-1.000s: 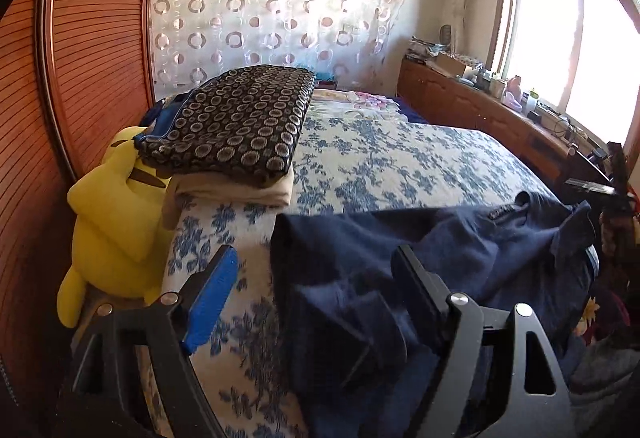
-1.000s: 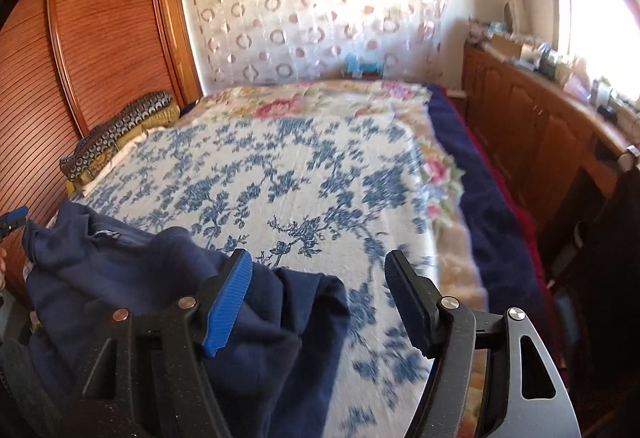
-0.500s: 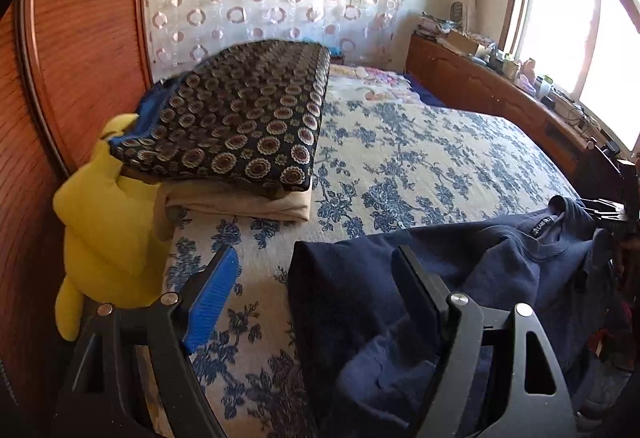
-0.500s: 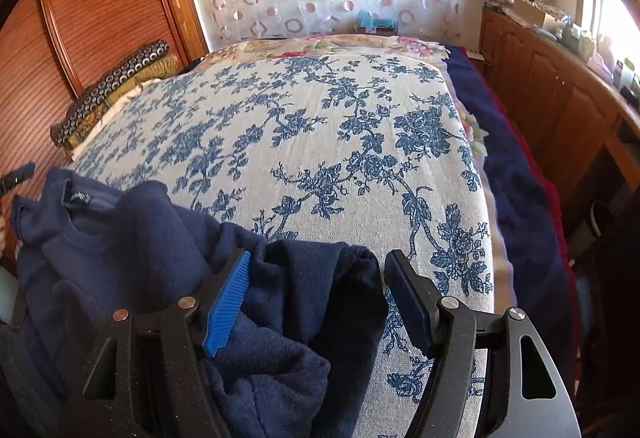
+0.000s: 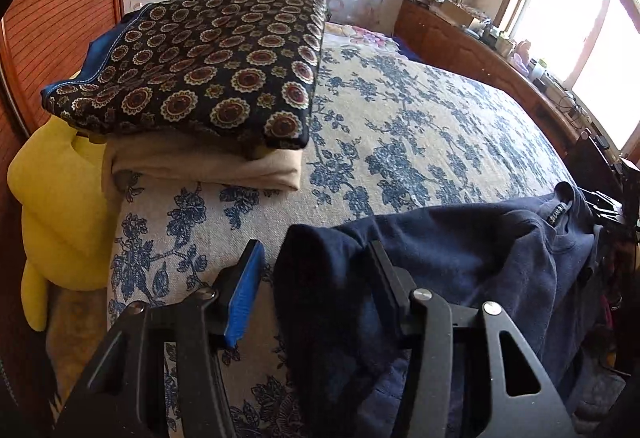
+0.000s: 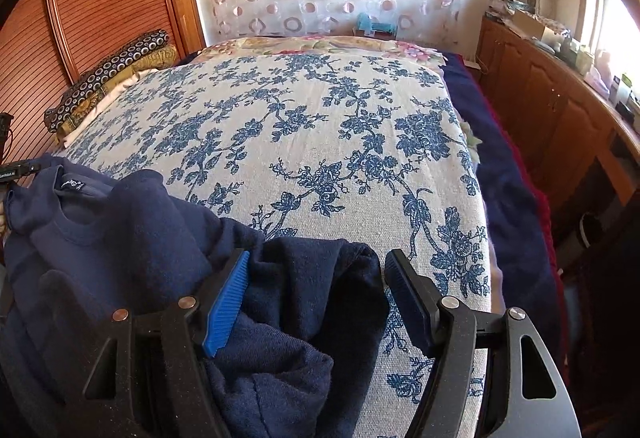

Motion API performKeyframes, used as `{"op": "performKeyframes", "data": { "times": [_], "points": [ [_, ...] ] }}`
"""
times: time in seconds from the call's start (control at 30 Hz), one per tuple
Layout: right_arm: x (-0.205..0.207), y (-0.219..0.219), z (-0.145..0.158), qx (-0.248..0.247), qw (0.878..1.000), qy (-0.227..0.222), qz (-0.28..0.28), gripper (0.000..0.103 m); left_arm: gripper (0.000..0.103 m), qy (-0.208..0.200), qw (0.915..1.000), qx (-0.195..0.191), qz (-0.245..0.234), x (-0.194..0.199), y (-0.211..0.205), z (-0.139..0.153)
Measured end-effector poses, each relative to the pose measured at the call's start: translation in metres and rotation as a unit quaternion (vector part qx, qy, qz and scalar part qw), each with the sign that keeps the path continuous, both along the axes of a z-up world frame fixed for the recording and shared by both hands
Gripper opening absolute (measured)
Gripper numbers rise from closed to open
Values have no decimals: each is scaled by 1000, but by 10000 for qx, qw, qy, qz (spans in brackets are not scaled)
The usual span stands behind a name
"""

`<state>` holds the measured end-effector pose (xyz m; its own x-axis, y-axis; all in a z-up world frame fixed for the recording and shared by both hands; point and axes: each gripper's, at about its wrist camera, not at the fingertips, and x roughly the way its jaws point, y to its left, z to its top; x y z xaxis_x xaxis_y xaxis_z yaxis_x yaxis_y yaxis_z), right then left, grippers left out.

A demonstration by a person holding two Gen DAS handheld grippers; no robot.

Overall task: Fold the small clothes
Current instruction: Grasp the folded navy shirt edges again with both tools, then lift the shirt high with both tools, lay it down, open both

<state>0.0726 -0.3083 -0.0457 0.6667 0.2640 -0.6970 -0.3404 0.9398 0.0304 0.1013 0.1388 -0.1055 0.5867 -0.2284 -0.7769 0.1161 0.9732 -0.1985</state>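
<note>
Between both claws, at the near edge of the bed (image 6: 320,142), lies the navy sweatshirt (image 5: 472,262), bunched, collar tag showing, part of it spilling off the edge toward us. We judge the step as early: laying the garment out, no fold made yet.

Left claw (image 5: 316,278): jaws apart, cloth heaped between them and draped over the right finger; nothing pinched. Right claw (image 6: 316,278): jaws likewise wide, a fold of sweatshirt lying loose in the gap.

Both point forward along the bed, low, tilted slightly down.

Next move, in our judgement: each claw closes on an edge, lifts and draws the sweatshirt forward, flat onto the floral cover. Ahead-left of the left claw, a folded stack (image 5: 208,70); keep clear of it.
</note>
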Motion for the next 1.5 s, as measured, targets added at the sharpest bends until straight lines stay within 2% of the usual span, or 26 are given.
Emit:
{"op": "performKeyframes", "data": {
  "times": [0.03, 0.07, 0.1, 0.13, 0.17, 0.2, 0.3, 0.47, 0.6, 0.77, 0.87, 1.1, 1.4, 1.5],
  "points": [
    [0, -1, 0, -12, 10000, -5, 6, 68, 52, -14, 10000, -15, -56, -1, -1, 0],
    [-1, 0, 0, -30, 10000, -20, 5, 64, 41, -27, 9998, -90, -168, -2, -3, 0],
    [-2, 0, 1, -36, 10000, -38, 73, 54, 34, -15, 9994, -192, -284, -3, -4, -1],
    [-5, 3, 1, -34, 9998, -51, 166, 41, 32, -8, 9991, -234, -365, -5, -5, -1],
    [-7, 5, 1, -15, 9997, -48, 242, 35, 20, -3, 9991, -201, -375, -6, -7, -1],
    [-9, 8, 2, 5, 9995, -13, 313, 24, 13, -16, 9989, -229, -414, -9, -8, 0],
    [-21, 15, 9, 14, 9992, -136, 381, 17, 10, -312, 9972, -406, -540, -24, -12, 20],
    [-60, 6, 62, 348, 9952, -777, 477, 15, 9, -1181, 9886, -559, -745, -68, -26, 86],
    [-99, -2, 108, 408, 9889, -1302, 584, 15, 9, -1926, 9763, -566, -810, -100, -38, 145],
    [-149, -20, 161, 520, 9779, -1941, 572, 15, 9, -2618, 9611, -533, -700, -131, -39, 193],
    [-171, -30, 182, 579, 9716, -2225, 554, 15, 9, -2921, 9526, -551, -647, -145, -35, 215],
    [-219, -49, 224, 702, 9516, -2974, 320, 15, 9, -3368, 9376, -759, -421, -162, -15, 240],
    [-254, -54, 249, 934, 9308, -3517, 346, 14, 9, -3790, 9232, -583, -258, -164, -7, 262],
    [-258, -49, 253, 873, 9257, -3664, 342, 15, 9, -3935, 9176, -484, -276, -165, -8, 273]
  ]
}}
